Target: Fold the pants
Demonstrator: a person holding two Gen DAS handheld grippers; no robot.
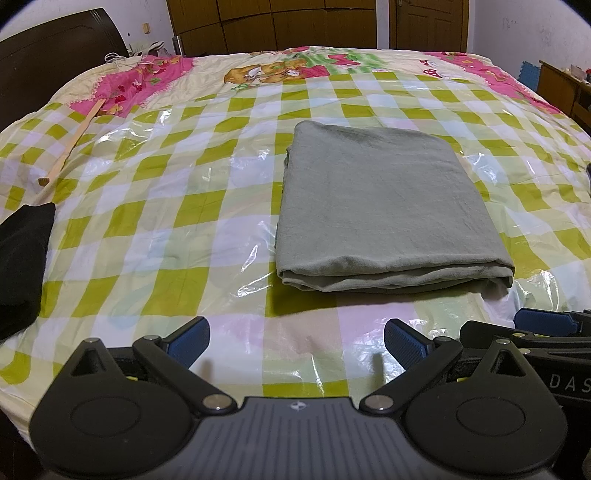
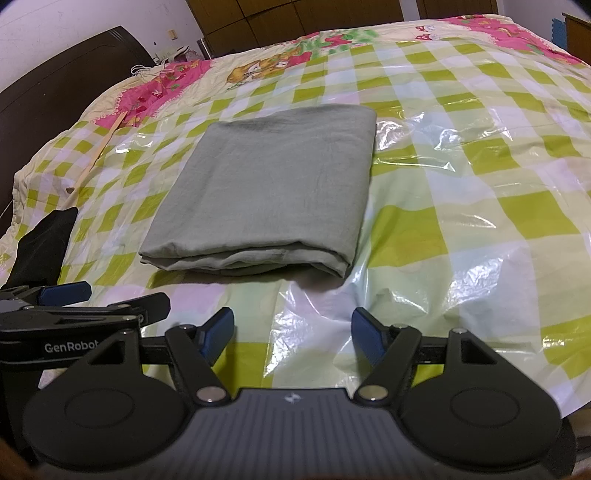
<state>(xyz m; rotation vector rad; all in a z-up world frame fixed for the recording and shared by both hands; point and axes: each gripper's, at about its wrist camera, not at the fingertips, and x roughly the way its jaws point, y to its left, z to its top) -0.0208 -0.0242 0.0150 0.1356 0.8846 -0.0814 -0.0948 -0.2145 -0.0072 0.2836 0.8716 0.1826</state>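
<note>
the left gripper (image 1: 297,341) hangs low over the near edge of the bed with its blue-padded fingers (image 1: 190,341) spread wide and nothing between them, only the glossy plastic sheet (image 1: 236,177) below. the right gripper (image 2: 293,334) sits just beside it, to its right, in the same pose: jaws well apart, empty, its blue pads (image 2: 364,332) clear of any cloth (each camera catches the other tool at its frame edge).

a little ahead of both, apart from the fingertips, lie the pants (image 1: 388,206), grey-green and folded into a flat, near-rectangular stack of several layers. the rounded fold edge faces the grippers, and the layered edges show along the front and left side. in the left wrist view the stack sits right of centre; in the right wrist view it sits left of centre, so it lies roughly between the two tools.

the pants rest on the clear plastic, which is crinkled and shiny over a green-and-white checked bedcover (image 1: 147,229) with pink cartoon borders. off to the left, near the bed's edge, is a dark black garment (image 1: 22,266), and beyond it a thin wooden stick (image 1: 70,147) lying at a slant. a dark headboard (image 1: 55,55) stands at far left, wooden wardrobe doors (image 1: 273,22) at the back.
</note>
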